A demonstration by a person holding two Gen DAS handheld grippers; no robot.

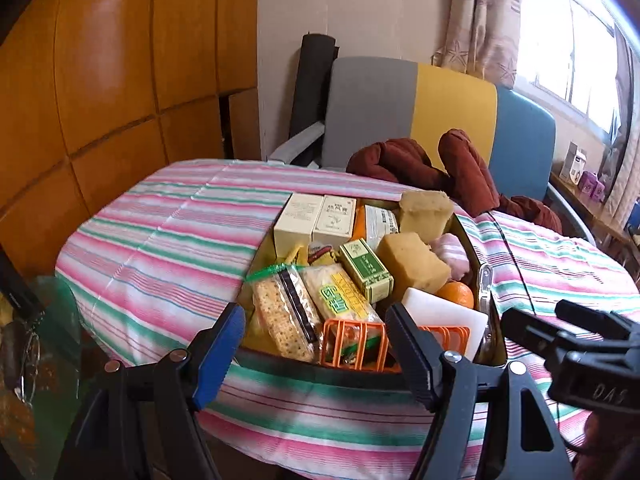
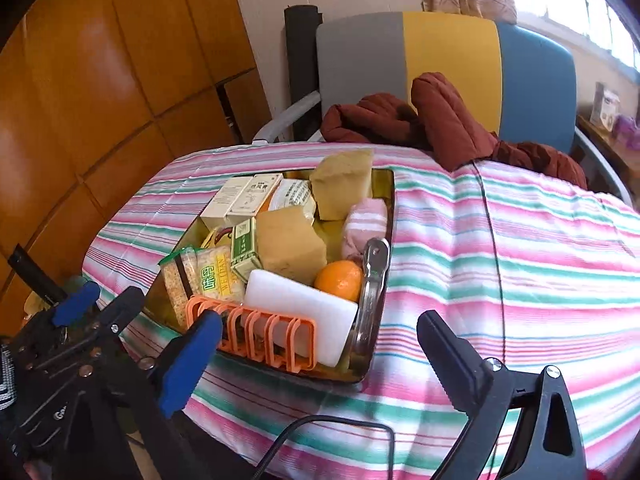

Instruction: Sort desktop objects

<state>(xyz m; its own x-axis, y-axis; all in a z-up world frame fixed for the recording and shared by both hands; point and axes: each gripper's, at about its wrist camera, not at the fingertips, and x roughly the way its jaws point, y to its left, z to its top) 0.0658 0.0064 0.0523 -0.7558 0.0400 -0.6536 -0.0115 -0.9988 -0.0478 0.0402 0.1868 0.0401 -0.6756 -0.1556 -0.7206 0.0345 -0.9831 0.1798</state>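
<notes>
A dark tray (image 1: 352,372) (image 2: 384,216) on the striped tablecloth holds many items: an orange plastic rack (image 1: 356,344) (image 2: 256,332), a white block (image 1: 444,316) (image 2: 300,312), an orange (image 1: 456,294) (image 2: 339,280), cracker packs (image 1: 284,312) (image 2: 180,280), a green box (image 1: 366,270) (image 2: 245,250), cream boxes (image 1: 316,220) (image 2: 240,196), tan sponge blocks (image 1: 412,260) (image 2: 292,244), a pink roll (image 2: 366,224) and a metal tool (image 2: 374,280). My left gripper (image 1: 316,344) is open at the tray's near edge. My right gripper (image 2: 320,352) is open, just in front of the tray.
A striped cloth (image 1: 168,240) (image 2: 520,260) covers the table. A dark red garment (image 1: 460,172) (image 2: 440,124) lies at the far edge by a grey, yellow and blue chair (image 1: 420,108) (image 2: 448,52). A black cable (image 2: 492,240) crosses the cloth. Wooden cabinets (image 1: 100,80) stand on the left.
</notes>
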